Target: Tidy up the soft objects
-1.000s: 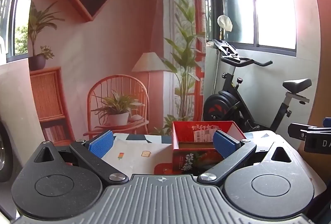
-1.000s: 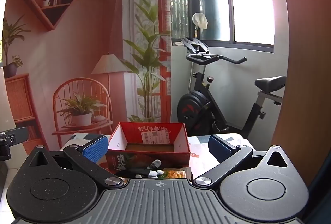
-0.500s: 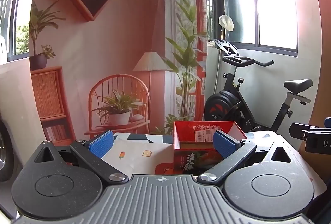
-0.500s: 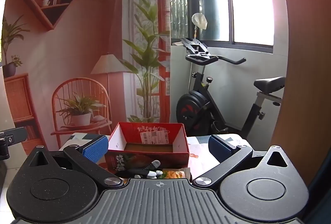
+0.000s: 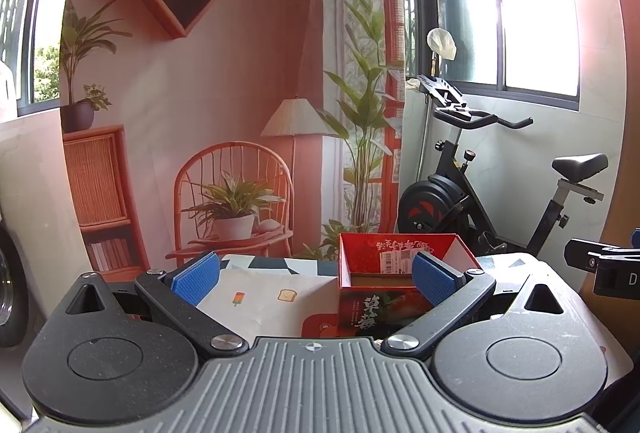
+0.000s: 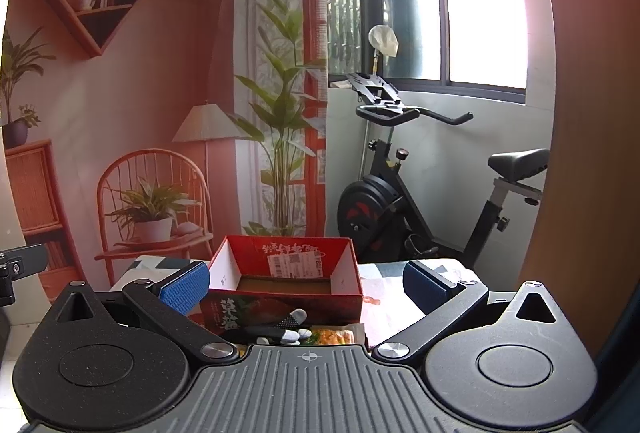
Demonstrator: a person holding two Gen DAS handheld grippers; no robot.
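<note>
Both the left gripper [image 5: 314, 275] and right gripper [image 6: 306, 283] hung with jaws wide and empty, facing the red box [image 6: 282, 287] meant to receive the glove [image 6: 280, 329]

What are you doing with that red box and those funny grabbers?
A person holds two grabbers, both open and empty. The left tool and right tool both face an open red box on the table. A glove and an orange snack packet lie before the box. Nothing's been picked up.

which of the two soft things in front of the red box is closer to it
The black glove with white fingertips; it lies against the red cardboard box, while the orange snack packet sits nearer the camera.
</note>
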